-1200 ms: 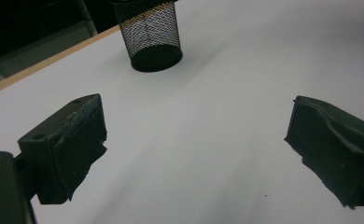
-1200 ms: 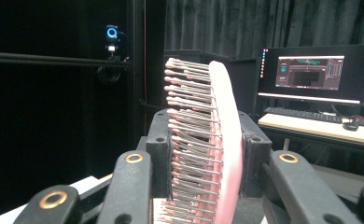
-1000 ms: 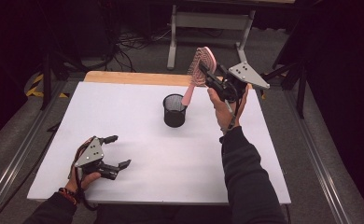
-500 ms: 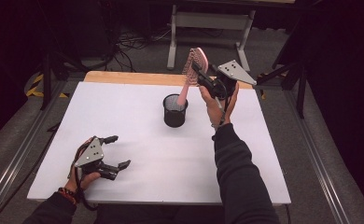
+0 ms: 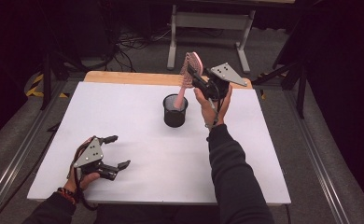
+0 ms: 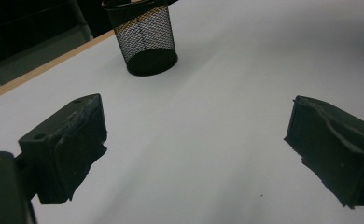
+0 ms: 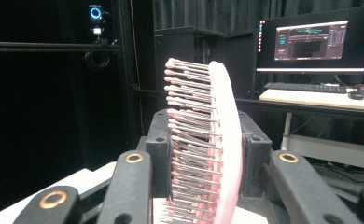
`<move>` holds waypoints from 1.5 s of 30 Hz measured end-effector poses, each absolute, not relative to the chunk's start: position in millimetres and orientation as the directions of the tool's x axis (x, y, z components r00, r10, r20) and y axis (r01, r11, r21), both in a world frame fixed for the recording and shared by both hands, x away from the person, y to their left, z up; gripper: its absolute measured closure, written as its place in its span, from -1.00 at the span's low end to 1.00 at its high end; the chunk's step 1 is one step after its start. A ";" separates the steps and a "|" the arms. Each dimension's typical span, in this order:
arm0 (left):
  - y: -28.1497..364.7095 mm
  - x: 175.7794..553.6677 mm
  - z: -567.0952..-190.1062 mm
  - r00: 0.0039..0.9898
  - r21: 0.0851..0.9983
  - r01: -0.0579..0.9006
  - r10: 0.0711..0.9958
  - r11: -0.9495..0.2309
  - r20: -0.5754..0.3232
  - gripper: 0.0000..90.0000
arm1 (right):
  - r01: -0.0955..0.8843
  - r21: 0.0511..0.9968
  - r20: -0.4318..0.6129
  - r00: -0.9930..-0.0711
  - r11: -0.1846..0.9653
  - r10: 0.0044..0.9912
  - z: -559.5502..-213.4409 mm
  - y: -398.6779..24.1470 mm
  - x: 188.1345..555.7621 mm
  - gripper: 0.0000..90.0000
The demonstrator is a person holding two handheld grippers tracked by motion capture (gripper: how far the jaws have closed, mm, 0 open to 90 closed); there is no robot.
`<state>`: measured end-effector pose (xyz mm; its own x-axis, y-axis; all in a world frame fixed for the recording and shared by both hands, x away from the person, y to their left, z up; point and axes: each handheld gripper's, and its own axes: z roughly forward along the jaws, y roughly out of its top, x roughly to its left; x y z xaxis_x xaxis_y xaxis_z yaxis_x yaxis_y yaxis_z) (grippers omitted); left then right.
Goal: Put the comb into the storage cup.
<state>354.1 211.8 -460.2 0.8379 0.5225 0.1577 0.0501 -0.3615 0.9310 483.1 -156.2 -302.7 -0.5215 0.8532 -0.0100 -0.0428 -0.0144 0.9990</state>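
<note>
A pink hairbrush (image 5: 191,70) stands nearly upright above a black mesh cup (image 5: 175,110) at the middle of the white table (image 5: 124,116), its handle end reaching down into the cup's mouth. My right gripper (image 5: 195,77) is shut on the brush's head; the right gripper view has the bristled head (image 7: 208,140) clamped between both jaws. My left gripper (image 5: 117,151) rests near the table's front left, open, with nothing between its jaws. In the left gripper view (image 6: 196,140) the mesh cup (image 6: 145,37) stands farther off on the white surface.
A wooden strip (image 5: 133,78) runs along the table's far edge. A grey stand (image 5: 208,28) and cables are on the floor behind. Metal rails (image 5: 320,154) flank the table. A monitor (image 7: 311,42) and keyboard sit on a desk in the right gripper view.
My right gripper has carried the brush left and down, from beside the cup to over its mouth, with the handle end now in the cup. The left gripper has not moved.
</note>
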 end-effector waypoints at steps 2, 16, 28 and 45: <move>212.1 354.5 -460.2 0.839 0.932 0.050 0.521 -0.360 0.157 -0.87 | -0.034 0.999 -0.007 -0.527 -0.013 0.850 -307.6 -151.6 483.1 0.43; 212.6 355.1 -460.1 0.838 0.930 0.059 0.524 -0.363 0.151 -0.87 | 0.031 0.999 0.030 -0.539 -0.016 0.842 -340.2 -139.3 483.7 0.43; 212.5 355.9 -460.2 0.838 0.928 0.059 0.524 -0.369 0.155 -0.87 | 0.082 0.996 0.081 -0.529 -0.044 0.845 -363.3 -145.1 483.5 0.42; 211.7 355.8 -460.3 0.835 0.928 0.062 0.528 -0.368 0.153 -0.87 | 0.097 0.991 0.129 -0.509 -0.092 0.851 -376.8 -160.5 480.9 0.39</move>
